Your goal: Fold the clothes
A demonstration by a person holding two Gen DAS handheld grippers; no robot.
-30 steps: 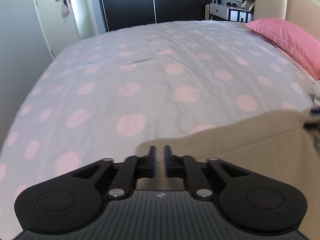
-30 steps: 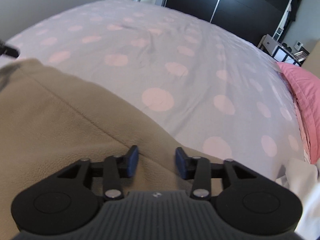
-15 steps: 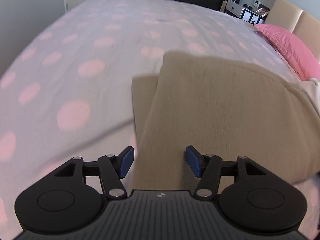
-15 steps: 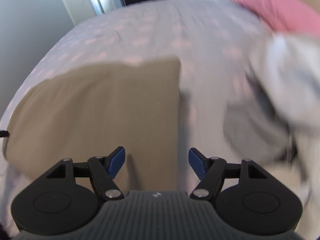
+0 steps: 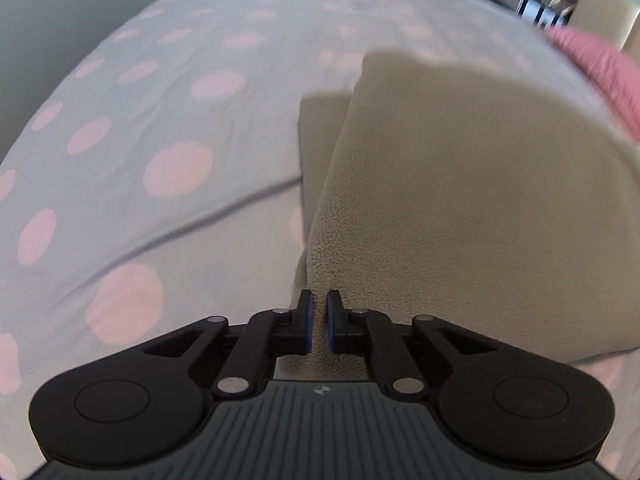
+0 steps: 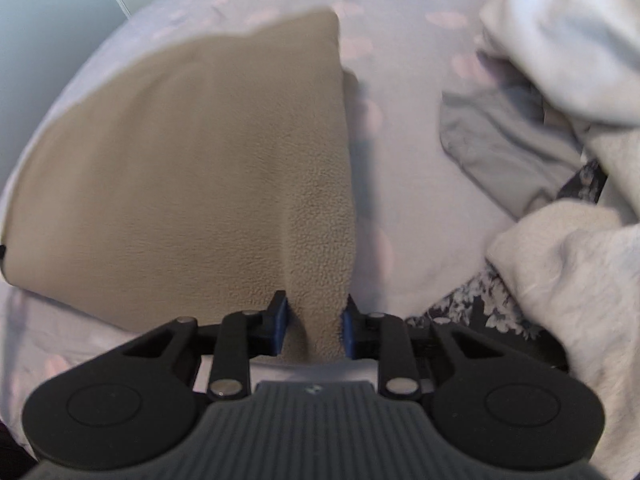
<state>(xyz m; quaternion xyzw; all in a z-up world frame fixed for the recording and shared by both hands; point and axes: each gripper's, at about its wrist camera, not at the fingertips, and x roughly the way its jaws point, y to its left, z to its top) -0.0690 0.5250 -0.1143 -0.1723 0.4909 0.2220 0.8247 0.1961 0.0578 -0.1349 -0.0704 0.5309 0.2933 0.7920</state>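
A beige fleece garment [image 5: 460, 200] lies folded on the spotted bed cover [image 5: 160, 120], with a lower layer showing at its left edge. In the left wrist view its near left corner runs in between the fingers of my left gripper [image 5: 321, 308], whose jaws are closing and stand almost together on the cloth. The right wrist view shows the same fleece [image 6: 200, 160]. A raised fold at its near right edge sits between the blue pads of my right gripper [image 6: 314, 312], whose jaws are closing and press on it.
A pink pillow [image 5: 600, 72] lies at the far right of the bed. Right of the fleece is a heap of pale clothes [image 6: 560, 60], a grey garment [image 6: 500, 148] and a dark floral fabric [image 6: 480, 304]. Bare bed cover [image 6: 400, 200] separates fleece and heap.
Both grippers swung down toward the near edge of the fleece. Their jaws stood wide half a second ago and have since closed on the fleece's two near corners.
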